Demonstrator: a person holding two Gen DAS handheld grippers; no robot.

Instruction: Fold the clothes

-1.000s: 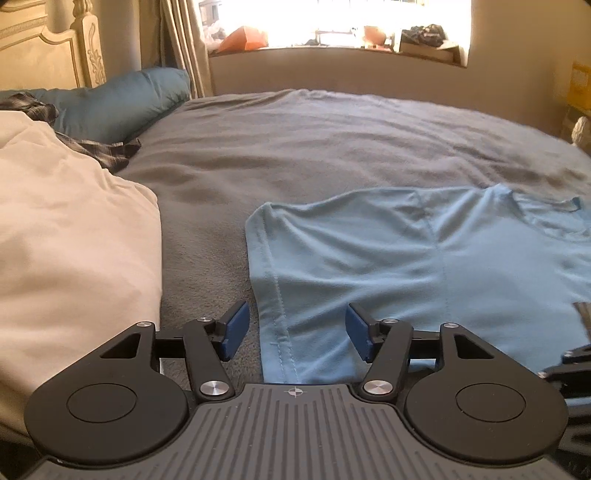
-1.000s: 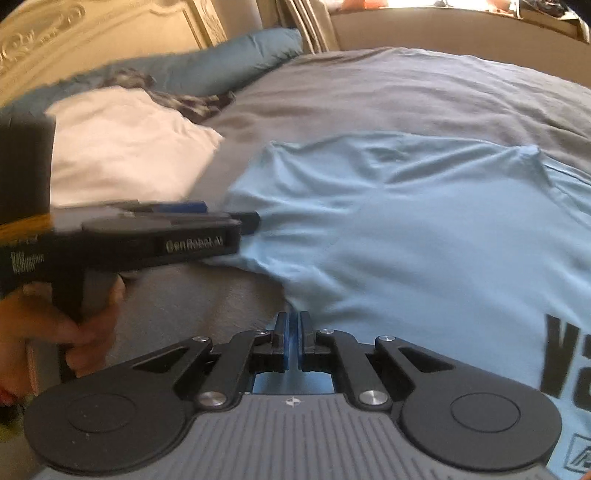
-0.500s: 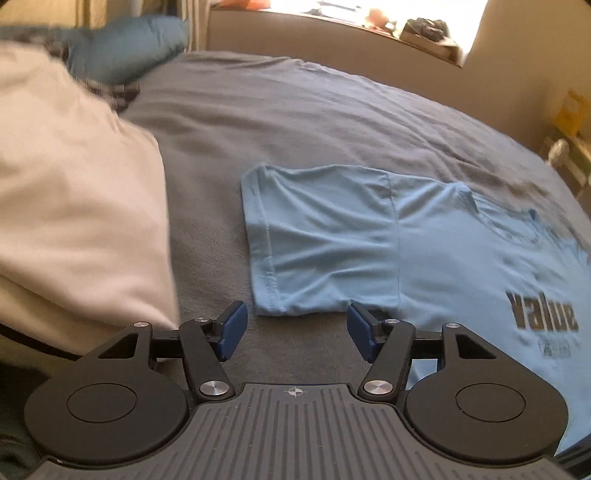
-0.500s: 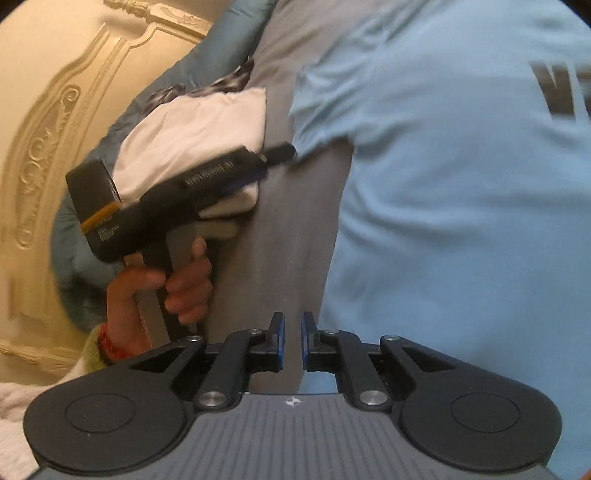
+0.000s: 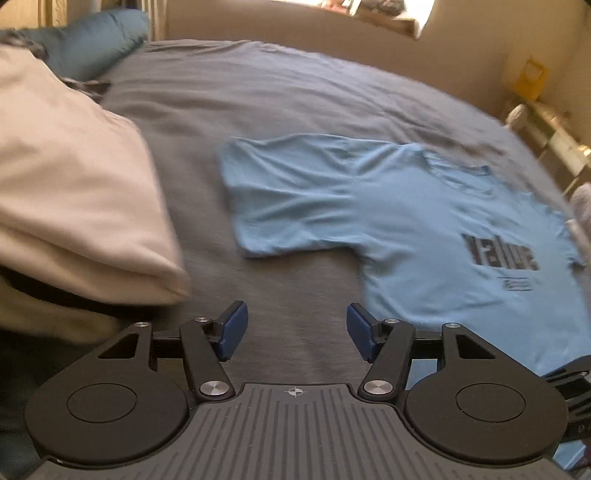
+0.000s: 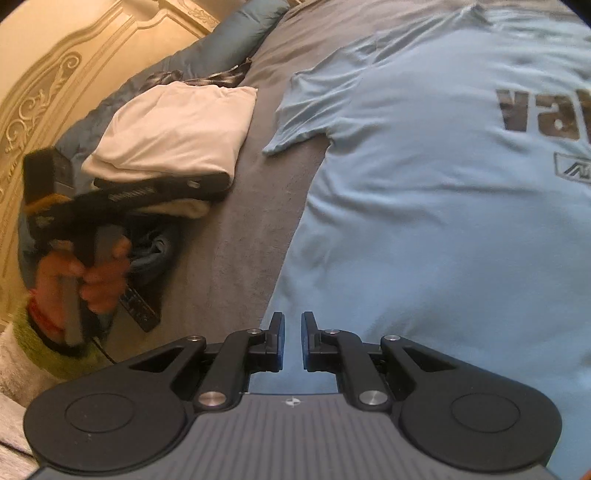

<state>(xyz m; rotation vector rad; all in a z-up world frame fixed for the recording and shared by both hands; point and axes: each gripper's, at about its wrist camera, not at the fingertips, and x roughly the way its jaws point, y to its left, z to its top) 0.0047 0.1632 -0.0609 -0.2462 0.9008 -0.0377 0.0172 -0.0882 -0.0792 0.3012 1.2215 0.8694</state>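
Daylight enters from the window (image 5: 373, 7) at the top of the left wrist view, overexposed to glare. The bed (image 5: 295, 92) is evenly lit with soft shadows in its folds. Motion blur smears the folded white garment (image 5: 74, 192) and the hand (image 6: 92, 273) (right wrist view). Fisheye distortion bends all edges; corners fall black.

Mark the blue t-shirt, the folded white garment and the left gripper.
blue t-shirt (image 5: 424, 229): left wrist view, chest area beside the print.
folded white garment (image 6: 177, 129): right wrist view, its top face.
left gripper (image 5: 293, 330): left wrist view, midway between its spread fingertips, nothing between them.
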